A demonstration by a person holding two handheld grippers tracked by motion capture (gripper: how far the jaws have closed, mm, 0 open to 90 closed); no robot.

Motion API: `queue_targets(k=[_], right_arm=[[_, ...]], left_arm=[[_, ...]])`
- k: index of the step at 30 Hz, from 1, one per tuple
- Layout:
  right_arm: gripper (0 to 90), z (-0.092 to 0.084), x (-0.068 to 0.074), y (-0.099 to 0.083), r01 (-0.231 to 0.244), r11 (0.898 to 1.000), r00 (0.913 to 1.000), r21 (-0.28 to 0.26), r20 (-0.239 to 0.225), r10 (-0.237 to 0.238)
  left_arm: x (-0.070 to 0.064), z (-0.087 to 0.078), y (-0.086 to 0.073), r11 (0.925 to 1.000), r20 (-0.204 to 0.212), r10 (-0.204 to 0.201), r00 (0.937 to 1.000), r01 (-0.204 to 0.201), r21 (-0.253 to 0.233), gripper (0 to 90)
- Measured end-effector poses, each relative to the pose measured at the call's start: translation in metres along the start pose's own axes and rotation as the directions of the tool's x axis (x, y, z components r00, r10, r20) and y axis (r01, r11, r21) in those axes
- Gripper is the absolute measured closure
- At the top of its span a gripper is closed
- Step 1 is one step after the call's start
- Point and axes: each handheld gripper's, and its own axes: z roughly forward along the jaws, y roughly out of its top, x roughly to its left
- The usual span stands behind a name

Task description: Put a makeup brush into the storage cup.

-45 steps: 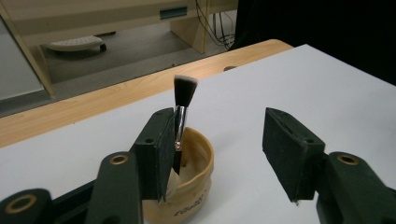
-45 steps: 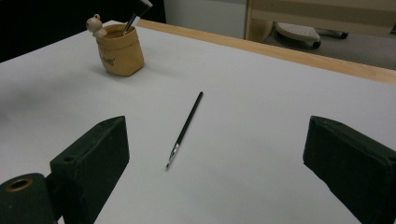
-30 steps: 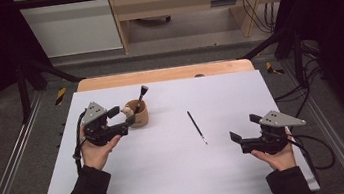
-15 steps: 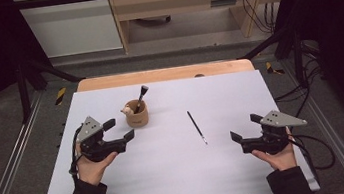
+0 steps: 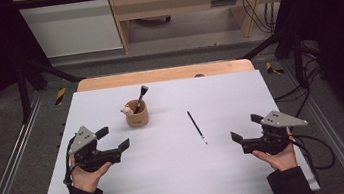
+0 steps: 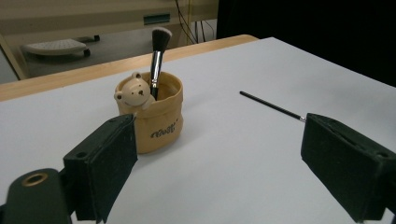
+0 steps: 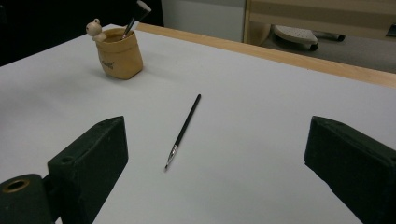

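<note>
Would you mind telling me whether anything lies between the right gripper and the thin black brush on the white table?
Nothing visible does. The thin black brush lies alone on the white table, and bare surface runs from it to the right gripper, whose jaws stand open and empty. The bear cup stands well off to the side.

Materials and finishes: table items and tools

Holder (image 6: 159,123): tan, matt, cloth-like pouch with printed lettering; glossy ceramic-looking bear figure (image 6: 135,93) on rim. Makeup brush (image 6: 158,60): shiny metal ferrule, soft bristle head. Thin brush (image 7: 184,128): black smooth handle, small metallic ferrule. Table cover (image 5: 180,176): white, matt, smooth; bare wood edge (image 5: 164,74) at far side. 2 grippers: matt black pads (image 6: 109,163), grey metal-looking plates (image 5: 83,137).
</note>
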Motion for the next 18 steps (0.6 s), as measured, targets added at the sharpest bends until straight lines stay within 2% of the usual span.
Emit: queue_targets(k=[3,7,12,18], right_arm=[[6.6,-0.001,0.000,0.000,0.001,1.000,1.0000,-0.001,0.002,-0.001],[6.5,-0.001,0.001,0.000,-0.004,1.000,1.0000,0.002,0.001,0.004],[6.4,-0.001,0.000,0.000,0.000,1.000,1.0000,-0.004,-0.003,0.000],[6.4,-0.002,0.000,0.000,0.003,1.000,1.0000,-0.001,0.004,-0.003]], left_arm=[[0.003,-0.001,-0.004,0.9999,-0.005,-0.015,0.9999,0.015,0.006,9.2],[0.003,-0.005,-0.009,0.9999,-0.016,-0.006,0.9999,0.006,0.010,8.8],[0.007,-0.012,-0.015,0.9996,-0.035,-0.030,0.9989,0.030,0.002,8.5],[0.011,-0.017,-0.018,0.9993,-0.048,-0.037,0.9982,0.037,-0.004,8.5]])
